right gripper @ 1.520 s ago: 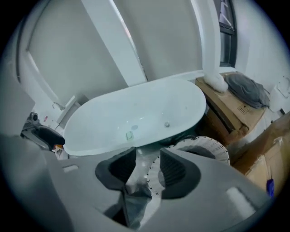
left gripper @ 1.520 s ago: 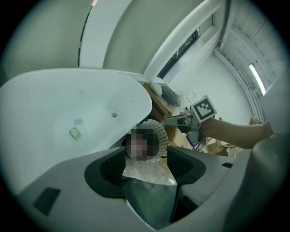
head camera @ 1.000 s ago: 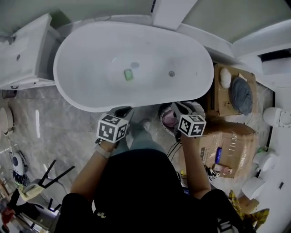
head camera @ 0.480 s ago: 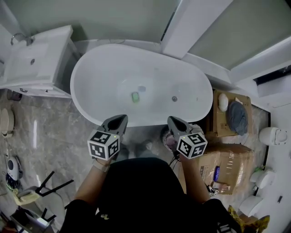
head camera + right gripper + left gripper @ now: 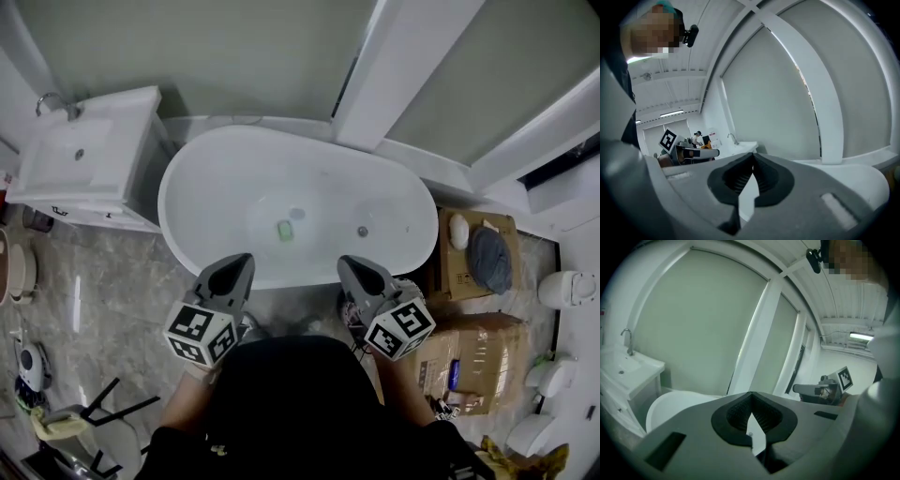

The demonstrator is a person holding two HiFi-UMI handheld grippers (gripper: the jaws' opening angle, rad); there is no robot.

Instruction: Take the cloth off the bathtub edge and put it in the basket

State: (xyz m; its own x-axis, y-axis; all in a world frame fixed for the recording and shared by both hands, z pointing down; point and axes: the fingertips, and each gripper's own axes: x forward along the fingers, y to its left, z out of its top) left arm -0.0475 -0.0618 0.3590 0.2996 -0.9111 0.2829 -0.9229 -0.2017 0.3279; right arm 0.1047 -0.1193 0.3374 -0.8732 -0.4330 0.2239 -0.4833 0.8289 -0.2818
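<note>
- The floor (image 5: pixel 103 281) is grey marbled tile and fills the left and lower middle of the head view.
- A white oval bathtub (image 5: pixel 202 169) stands on it across the centre of the frame.
- A white vanity with a sink (image 5: pixel 122 141) stands at the upper left, just beside the tub's left end.
- A cardboard box (image 5: pixel 448 272) sits right of the tub, and a second, larger cardboard box (image 5: pixel 478 361) lies below it in the frame.
- A white toilet (image 5: pixel 567 289) stands at the right edge.
- A black-legged chair (image 5: pixel 103 403) stands at the lower left.
- A round pale object (image 5: pixel 19 272) at the left edge is cut off by the frame.
</note>
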